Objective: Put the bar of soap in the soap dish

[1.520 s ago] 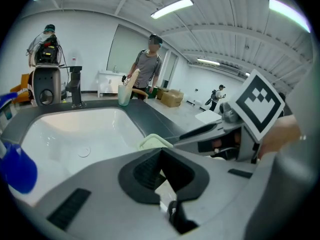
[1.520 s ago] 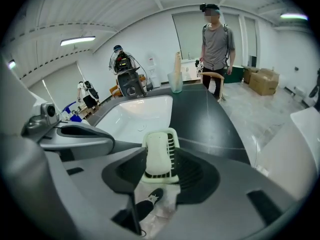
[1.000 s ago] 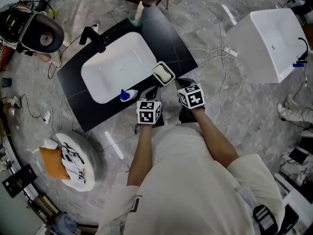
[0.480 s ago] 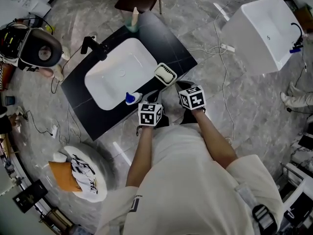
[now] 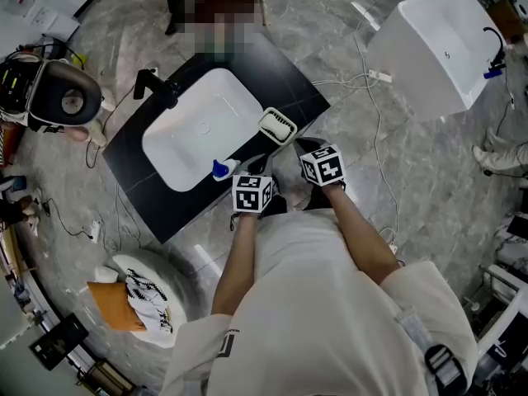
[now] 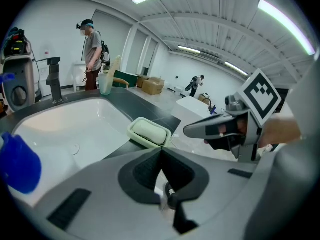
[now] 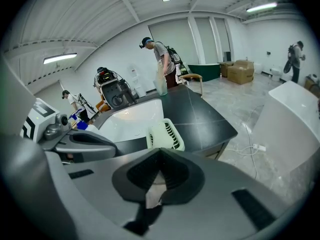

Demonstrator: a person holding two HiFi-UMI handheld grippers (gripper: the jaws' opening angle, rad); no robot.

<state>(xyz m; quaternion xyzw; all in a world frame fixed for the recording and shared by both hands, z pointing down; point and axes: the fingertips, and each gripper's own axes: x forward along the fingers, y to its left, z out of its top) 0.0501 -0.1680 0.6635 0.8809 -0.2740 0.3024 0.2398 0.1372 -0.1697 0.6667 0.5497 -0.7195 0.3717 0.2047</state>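
I have the left gripper [image 6: 161, 154] and right gripper [image 7: 159, 151] both pinched shut, empty. The soap [image 6: 148, 130] lies in its dish [image 6: 144, 142], near, at 1 o'clock from my left.

Head view looks steeply down – both gripper views sit low, close, sharing the soap dish [image 5: 277, 125]

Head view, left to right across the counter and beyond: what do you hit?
black faucet → white sink basin → soap dish → white tub
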